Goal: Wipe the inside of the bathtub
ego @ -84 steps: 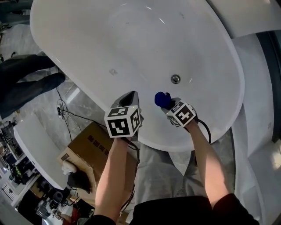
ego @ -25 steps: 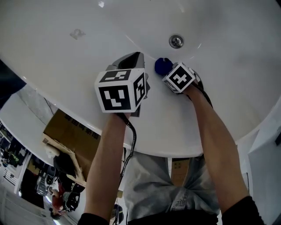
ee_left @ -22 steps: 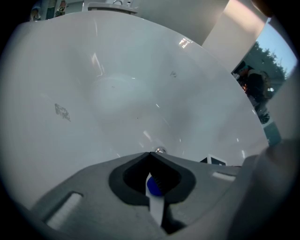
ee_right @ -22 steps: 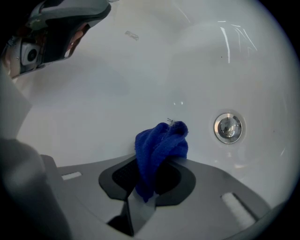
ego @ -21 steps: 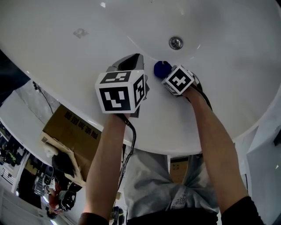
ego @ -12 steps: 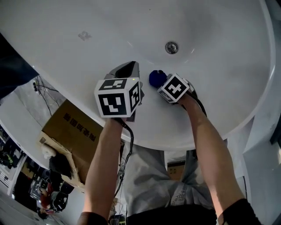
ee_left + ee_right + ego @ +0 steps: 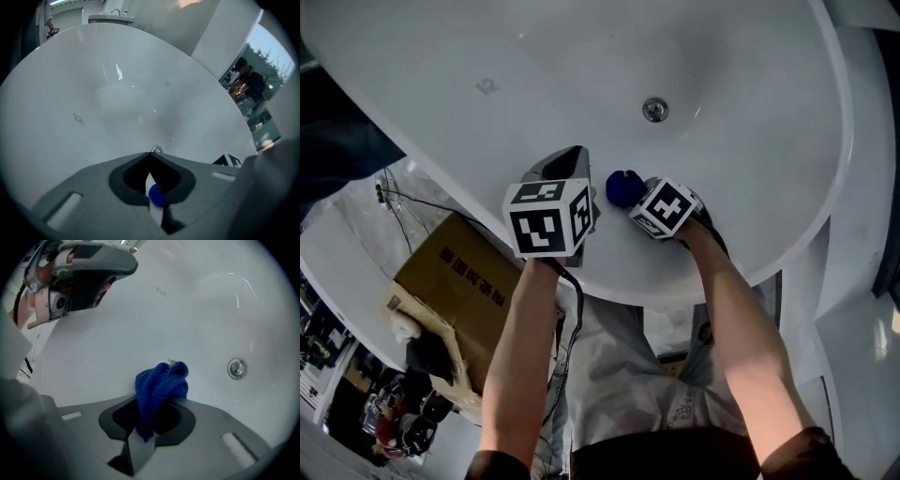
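— Where is the cloth just now?

— In the right tongs [image 7: 157,398]. The blue cloth [image 7: 160,383] is bunched up and pinched tight between them, with its loose end sticking out past the tips. It sits low on the near slope inside the white bathtub [image 7: 487,56], a little short of the metal drain [image 7: 654,110]. I can't tell whether the cloth actually touches the surface.

— And the other hand?

— The left tongs [image 7: 151,153] are closed tip to tip with nothing gripped in them. They hang just beside the right ones, over the same near wall of the tub, and point toward the drain.

— How is the person standing?

— At the rounded end of the tub, with both bare forearms reaching over the rim.

— Anything outside the tub?

— A brown cardboard box [image 7: 455,272] on the floor, on the person's left, close against the tub's outer side.
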`<state>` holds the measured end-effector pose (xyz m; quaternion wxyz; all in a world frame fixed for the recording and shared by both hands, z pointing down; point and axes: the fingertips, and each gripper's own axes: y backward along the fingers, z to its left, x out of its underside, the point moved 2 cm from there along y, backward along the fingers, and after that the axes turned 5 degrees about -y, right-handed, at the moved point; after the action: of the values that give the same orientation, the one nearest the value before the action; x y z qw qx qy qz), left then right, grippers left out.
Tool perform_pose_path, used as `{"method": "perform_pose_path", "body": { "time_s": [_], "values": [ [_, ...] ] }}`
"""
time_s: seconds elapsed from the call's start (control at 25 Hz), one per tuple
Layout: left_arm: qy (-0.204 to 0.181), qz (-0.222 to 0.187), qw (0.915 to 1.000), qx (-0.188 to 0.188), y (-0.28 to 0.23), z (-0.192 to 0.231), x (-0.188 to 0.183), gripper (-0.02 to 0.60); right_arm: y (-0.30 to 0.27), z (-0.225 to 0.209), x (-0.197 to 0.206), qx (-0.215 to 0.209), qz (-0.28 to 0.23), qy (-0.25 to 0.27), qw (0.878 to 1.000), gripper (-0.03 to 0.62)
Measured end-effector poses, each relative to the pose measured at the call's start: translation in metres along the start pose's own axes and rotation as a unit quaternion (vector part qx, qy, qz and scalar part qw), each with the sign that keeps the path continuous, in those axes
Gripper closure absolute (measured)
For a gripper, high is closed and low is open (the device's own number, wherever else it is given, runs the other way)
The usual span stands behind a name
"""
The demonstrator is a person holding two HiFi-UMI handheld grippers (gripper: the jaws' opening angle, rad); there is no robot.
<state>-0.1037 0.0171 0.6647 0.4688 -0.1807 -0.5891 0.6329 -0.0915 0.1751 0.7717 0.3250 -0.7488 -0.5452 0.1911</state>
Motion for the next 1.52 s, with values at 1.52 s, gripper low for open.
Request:
{"method": "perform_pose_path", "body": {
  "time_s": [1.52],
  "values": [
    [0.046,-0.033,0.9969,-0.055,0.153,-0.03,-0.01,0.577,0.111,0.165,0.035,-0.091,0.019,0.076,0.993,0.513]
  ]
}}
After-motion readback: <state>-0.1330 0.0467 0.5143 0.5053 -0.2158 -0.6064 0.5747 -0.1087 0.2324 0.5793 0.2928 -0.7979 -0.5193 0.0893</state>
